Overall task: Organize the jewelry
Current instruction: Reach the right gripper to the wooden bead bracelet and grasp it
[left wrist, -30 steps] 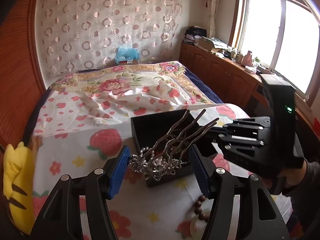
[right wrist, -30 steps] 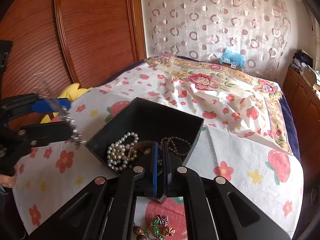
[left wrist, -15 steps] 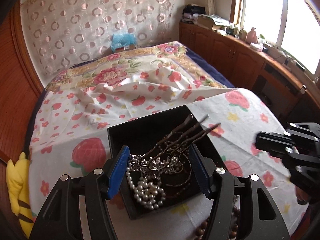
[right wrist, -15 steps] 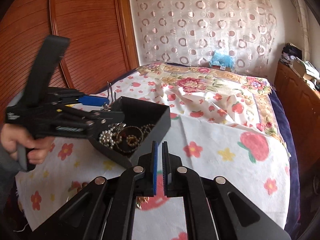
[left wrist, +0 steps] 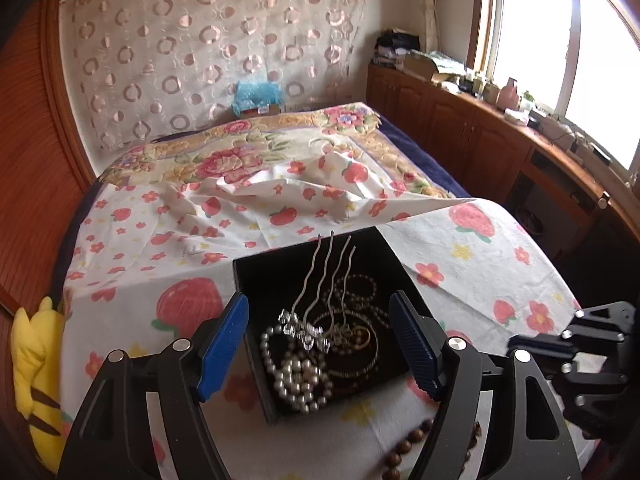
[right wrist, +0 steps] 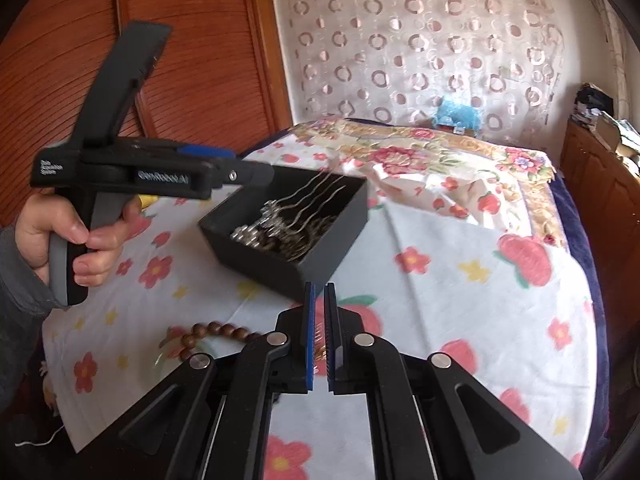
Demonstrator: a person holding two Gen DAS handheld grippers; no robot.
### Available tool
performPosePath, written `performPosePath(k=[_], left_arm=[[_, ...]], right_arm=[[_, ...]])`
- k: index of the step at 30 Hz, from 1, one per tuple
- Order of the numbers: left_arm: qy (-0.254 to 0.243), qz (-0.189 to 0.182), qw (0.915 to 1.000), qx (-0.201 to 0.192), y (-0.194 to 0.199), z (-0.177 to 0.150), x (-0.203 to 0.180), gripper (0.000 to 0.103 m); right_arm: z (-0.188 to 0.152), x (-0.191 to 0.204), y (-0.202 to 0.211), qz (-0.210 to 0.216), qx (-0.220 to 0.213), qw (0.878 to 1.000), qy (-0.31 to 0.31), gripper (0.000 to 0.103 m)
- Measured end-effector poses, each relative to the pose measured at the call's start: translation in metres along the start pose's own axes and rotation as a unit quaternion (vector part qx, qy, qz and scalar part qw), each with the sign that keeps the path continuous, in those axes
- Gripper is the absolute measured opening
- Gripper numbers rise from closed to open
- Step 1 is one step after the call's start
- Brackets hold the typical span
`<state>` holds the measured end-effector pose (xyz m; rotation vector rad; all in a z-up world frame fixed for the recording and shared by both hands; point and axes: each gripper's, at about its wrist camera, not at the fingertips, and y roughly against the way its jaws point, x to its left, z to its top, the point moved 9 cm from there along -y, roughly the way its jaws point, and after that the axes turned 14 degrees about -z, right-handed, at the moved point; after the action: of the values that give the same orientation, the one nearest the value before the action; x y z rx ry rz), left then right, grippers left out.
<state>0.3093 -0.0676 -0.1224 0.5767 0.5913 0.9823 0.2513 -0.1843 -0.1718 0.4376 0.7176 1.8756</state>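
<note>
A silver hair comb (left wrist: 324, 280) lies loose in the black jewelry box (left wrist: 272, 280), prongs pointing away, on top of a pearl necklace (left wrist: 296, 380) and dark chains. My left gripper (left wrist: 318, 308) hovers over the box's near side. Its jaws are opening, and the blue pads stand wide of the comb without touching it. In the right wrist view the left gripper (right wrist: 256, 172) reaches over the box (right wrist: 260, 264) and comb (right wrist: 304, 200). My right gripper (right wrist: 320, 292) is shut and empty, in front of the box's near corner. It also shows low at the right edge as right gripper (left wrist: 516, 344).
A wooden bead bracelet (right wrist: 216, 330) lies on the flowered cloth near the box, also seen as bracelet (left wrist: 404, 448). A yellow plush toy (left wrist: 32, 360) sits at the bed's left edge. Wooden cabinets (left wrist: 480, 140) line the right wall. A person's hand (right wrist: 60, 240) grips the left handle.
The comb left the left gripper's pads and now lies in the box; those jaws stand wider. The right gripper drew back from above the box toward its near right side.
</note>
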Motion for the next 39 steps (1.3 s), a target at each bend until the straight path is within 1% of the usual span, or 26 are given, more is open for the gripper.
performPosePath(k=[5,8,12,15,18,21,24,28,31,36,39], left_arm=[[-0.008,0.001,0.9999,-0.012,0.020,-0.019,-0.006,0.071],[-0.007,-0.005,0.9998,-0.016,0.030,-0.034,-0.010,0.072],[-0.001,-0.007,0.9998,-0.019,0.040,-0.054,-0.009,0.076],[0.004,-0.008,0.9999,-0.014,0.044,-0.071,-0.007,0.077],[0.006,-0.005,0.9999,-0.009,0.048,-0.088,-0.007,0.077],[0.015,-0.009,0.9998,-0.004,0.050,-0.102,-0.006,0.077],[0.019,-0.006,0.9998,0.001,0.053,-0.115,-0.005,0.077],[0.029,-0.013,0.9995,0.006,0.055,-0.131,-0.005,0.077],[0.026,-0.011,0.9995,0.011,0.054,-0.138,-0.008,0.077],[0.021,-0.015,0.9996,0.014,0.052,-0.143,-0.015,0.077],[0.022,-0.019,0.9995,0.015,0.051,-0.146,-0.019,0.077]], right_arm=[[-0.019,0.022,-0.008,0.008,0.025,0.999,0.021,0.006],[-0.029,0.029,-0.013,0.010,0.041,0.999,0.027,0.006],[-0.040,0.035,-0.016,0.013,0.055,0.998,0.033,0.006],[-0.046,0.037,-0.017,0.017,0.067,0.997,0.039,0.006],[-0.049,0.036,-0.018,0.016,0.074,0.996,0.042,0.006],[-0.049,0.035,-0.018,0.016,0.079,0.996,0.039,0.011],[-0.050,0.035,-0.018,0.023,0.085,0.995,0.034,0.012],[-0.050,0.040,-0.020,0.025,0.093,0.995,0.036,0.013],[-0.050,0.043,-0.024,0.025,0.101,0.994,0.036,0.017],[-0.053,0.047,-0.031,0.011,0.112,0.993,0.045,0.020],[-0.054,0.049,-0.030,0.005,0.106,0.993,0.059,0.018]])
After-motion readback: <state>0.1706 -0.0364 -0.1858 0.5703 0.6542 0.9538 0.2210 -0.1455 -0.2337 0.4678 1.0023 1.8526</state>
